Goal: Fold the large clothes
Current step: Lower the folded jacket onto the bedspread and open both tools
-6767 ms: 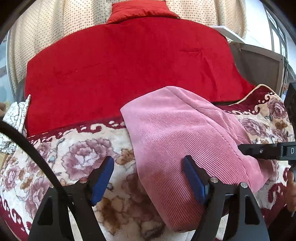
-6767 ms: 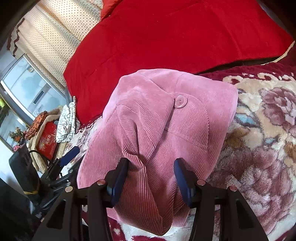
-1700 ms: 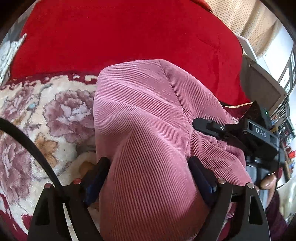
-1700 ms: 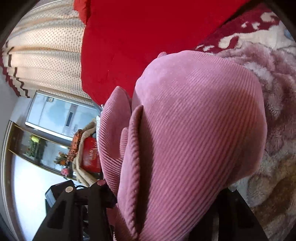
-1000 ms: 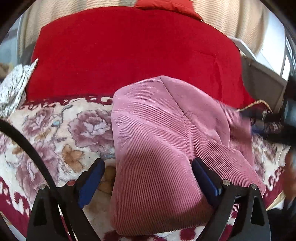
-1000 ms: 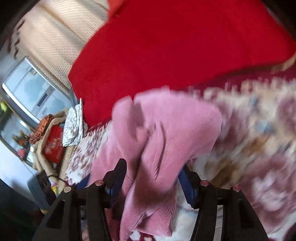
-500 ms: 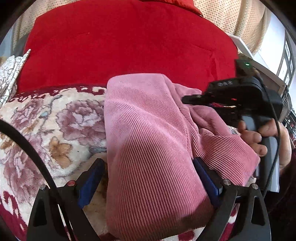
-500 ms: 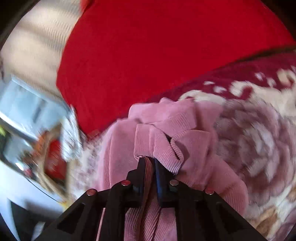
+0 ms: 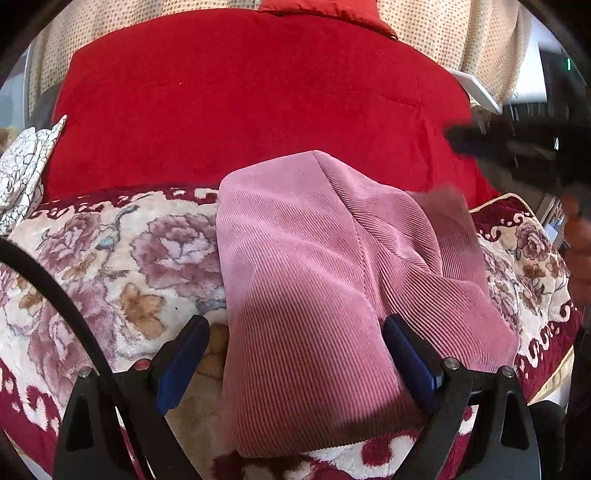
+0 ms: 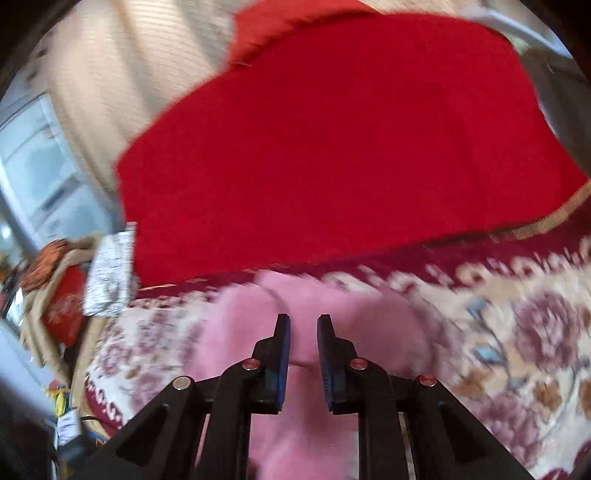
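A pink corduroy garment (image 9: pixel 325 280) lies folded in a thick bundle on the floral blanket (image 9: pixel 110 266). My left gripper (image 9: pixel 295 358) is open, with its blue pads on either side of the bundle's near end. In the blurred right wrist view the garment (image 10: pixel 306 424) lies below my right gripper (image 10: pixel 303 332). Its jaws stand a narrow gap apart with nothing between them. The right gripper also shows as a dark blur at the upper right of the left wrist view (image 9: pixel 517 147).
A large red quilt (image 9: pixel 251 103) lies behind the garment against a dotted curtain (image 9: pixel 461 33). A white patterned cloth (image 9: pixel 22 173) sits at the far left. Cluttered boxes and bags (image 10: pixel 55 288) stand left of the bed.
My right gripper has let go of the garment's bunched edge and lifted away from it. The garment has settled flatter. My left gripper stays open around the near end.
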`<state>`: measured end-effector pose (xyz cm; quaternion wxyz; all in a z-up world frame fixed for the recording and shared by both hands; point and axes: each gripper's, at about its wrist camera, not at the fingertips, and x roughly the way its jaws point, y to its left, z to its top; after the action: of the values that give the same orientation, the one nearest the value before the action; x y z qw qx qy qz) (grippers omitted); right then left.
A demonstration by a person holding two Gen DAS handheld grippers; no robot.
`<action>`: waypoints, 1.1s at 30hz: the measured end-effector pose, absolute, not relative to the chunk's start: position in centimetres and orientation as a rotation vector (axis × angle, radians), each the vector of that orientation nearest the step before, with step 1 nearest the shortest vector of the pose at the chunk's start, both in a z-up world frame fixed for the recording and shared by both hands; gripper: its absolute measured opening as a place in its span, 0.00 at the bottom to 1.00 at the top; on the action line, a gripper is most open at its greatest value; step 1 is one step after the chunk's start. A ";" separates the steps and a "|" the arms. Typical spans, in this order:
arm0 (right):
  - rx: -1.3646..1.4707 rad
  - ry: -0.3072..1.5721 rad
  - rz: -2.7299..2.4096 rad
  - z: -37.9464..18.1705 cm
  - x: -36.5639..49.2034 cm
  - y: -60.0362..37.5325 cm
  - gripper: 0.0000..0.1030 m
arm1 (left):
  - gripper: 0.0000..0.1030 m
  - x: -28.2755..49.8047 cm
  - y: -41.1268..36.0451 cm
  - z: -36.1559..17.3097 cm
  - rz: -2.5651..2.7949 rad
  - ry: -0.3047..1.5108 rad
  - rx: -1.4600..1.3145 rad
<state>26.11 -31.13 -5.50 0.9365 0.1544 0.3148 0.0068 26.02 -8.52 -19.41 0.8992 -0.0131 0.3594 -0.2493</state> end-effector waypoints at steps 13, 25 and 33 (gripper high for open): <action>0.413 0.921 0.128 -17.0 33.0 -30.3 0.03 | 0.92 24.0 -8.0 -18.1 -0.607 0.656 0.054; 0.295 0.831 0.117 -12.8 23.7 -28.5 0.10 | 0.94 25.7 -9.1 -20.7 -0.630 0.839 0.013; 0.317 0.872 0.137 -16.9 23.4 -28.8 0.05 | 0.95 25.1 -8.6 -20.6 -0.621 0.823 -0.013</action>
<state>23.36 -28.77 -16.93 0.8920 0.1526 0.4203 0.0660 25.07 -8.59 -20.56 0.8701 -0.0063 0.3935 -0.2967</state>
